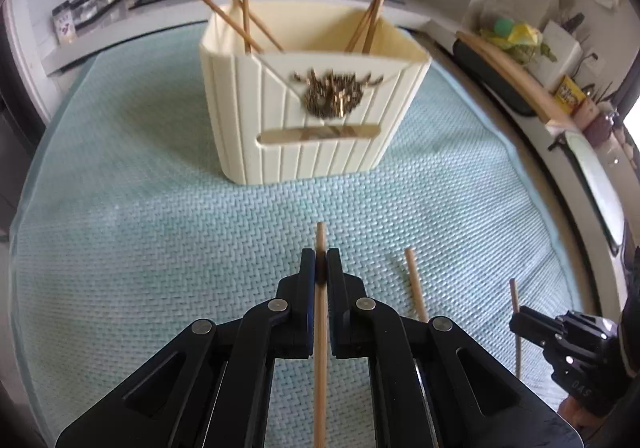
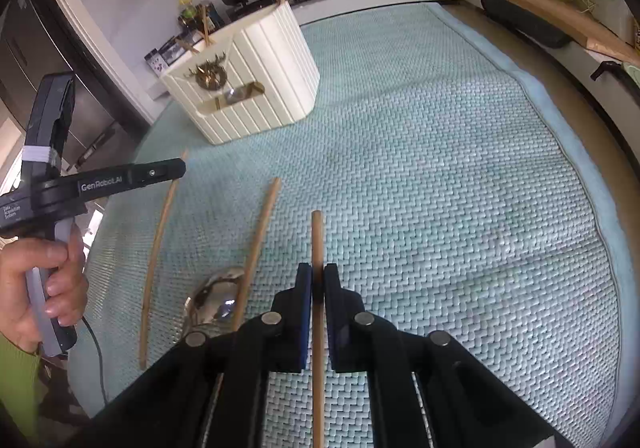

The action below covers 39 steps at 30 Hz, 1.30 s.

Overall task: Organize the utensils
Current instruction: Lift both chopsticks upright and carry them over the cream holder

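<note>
cream ribbed holder (image 1: 320,152) | pale-blue woven mat (image 1: 160,248) | tan chopsticks (image 1: 416,288)

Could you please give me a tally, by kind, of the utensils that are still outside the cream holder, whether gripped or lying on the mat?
Chopsticks held in grippers: 2 (left, right)
Chopsticks loose on the mat: 1
Spoons on the mat: 1
Total: 4
</note>
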Each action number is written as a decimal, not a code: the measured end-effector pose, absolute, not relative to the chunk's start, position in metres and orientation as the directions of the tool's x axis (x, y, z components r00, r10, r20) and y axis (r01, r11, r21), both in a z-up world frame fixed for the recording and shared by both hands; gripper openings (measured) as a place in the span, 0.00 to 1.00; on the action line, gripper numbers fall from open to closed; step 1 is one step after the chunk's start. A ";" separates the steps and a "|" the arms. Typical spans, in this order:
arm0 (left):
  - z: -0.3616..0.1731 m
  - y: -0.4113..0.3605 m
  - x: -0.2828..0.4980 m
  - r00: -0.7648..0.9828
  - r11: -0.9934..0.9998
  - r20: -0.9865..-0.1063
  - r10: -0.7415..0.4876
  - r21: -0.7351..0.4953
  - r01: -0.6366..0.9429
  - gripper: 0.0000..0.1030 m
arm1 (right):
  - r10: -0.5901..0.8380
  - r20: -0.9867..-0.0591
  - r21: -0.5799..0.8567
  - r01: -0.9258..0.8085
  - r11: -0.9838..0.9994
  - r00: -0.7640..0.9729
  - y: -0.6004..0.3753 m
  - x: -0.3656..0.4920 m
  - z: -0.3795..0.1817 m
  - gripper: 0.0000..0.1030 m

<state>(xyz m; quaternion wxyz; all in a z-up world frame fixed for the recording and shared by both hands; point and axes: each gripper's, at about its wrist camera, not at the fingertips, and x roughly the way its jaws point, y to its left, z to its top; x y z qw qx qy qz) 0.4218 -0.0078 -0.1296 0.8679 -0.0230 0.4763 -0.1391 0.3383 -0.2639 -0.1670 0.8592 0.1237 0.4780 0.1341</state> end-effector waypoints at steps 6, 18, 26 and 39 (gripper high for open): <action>-0.059 0.015 0.388 0.619 0.949 -0.721 -0.311 -0.202 0.242 0.03 | 0.390 -0.698 0.377 -0.154 0.913 0.601 -0.271 0.323 -0.109 0.06; -0.004 0.046 0.326 0.716 0.932 -0.598 -0.361 -0.255 0.257 0.03 | 0.364 -0.549 0.268 -0.254 0.929 0.752 -0.244 0.280 -0.030 0.06; 0.016 0.051 0.306 0.742 0.930 -0.561 -0.366 -0.248 0.271 0.03 | 0.357 -0.481 0.220 -0.284 0.933 0.801 -0.233 0.272 -0.002 0.06; 0.045 0.050 0.282 0.783 0.932 -0.507 -0.362 -0.224 0.286 0.03 | 0.369 -0.421 0.175 -0.325 0.930 0.829 -0.220 0.260 0.029 0.06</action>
